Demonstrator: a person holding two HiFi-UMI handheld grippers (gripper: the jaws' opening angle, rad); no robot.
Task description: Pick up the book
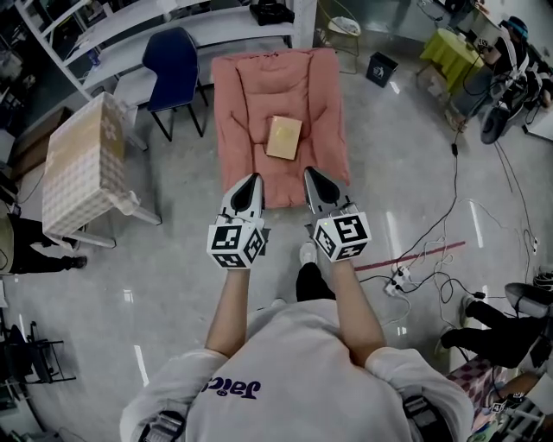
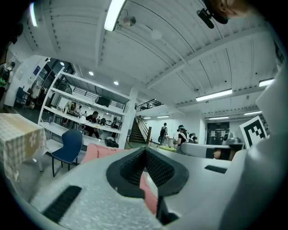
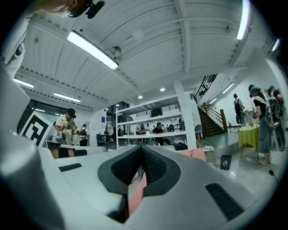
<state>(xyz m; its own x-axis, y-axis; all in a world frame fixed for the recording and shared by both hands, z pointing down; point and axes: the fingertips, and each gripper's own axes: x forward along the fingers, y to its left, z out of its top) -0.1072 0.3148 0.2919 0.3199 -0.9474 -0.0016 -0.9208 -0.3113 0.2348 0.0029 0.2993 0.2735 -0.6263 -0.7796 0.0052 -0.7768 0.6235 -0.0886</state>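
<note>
Below, a glossy grey floor [image 1: 173,293] fills a big open room. White shelves [image 1: 130,22] run along the far wall, a blue chair [image 1: 173,65] stands at the far left, and a table [image 1: 82,164] under a checked cloth is on the left. Cables [image 1: 432,250] trail across the floor on the right. A pink cushioned mat [image 1: 242,112] lies on the floor straight ahead, and the tan book [image 1: 283,137] rests flat near its middle. The left hand-held gripper [image 1: 251,179] and the right hand-held gripper [image 1: 313,174] are level, side by side over the mat's near edge. Each is clenched tight with nothing between its jaws, on the near side of the book and apart from it.
</note>
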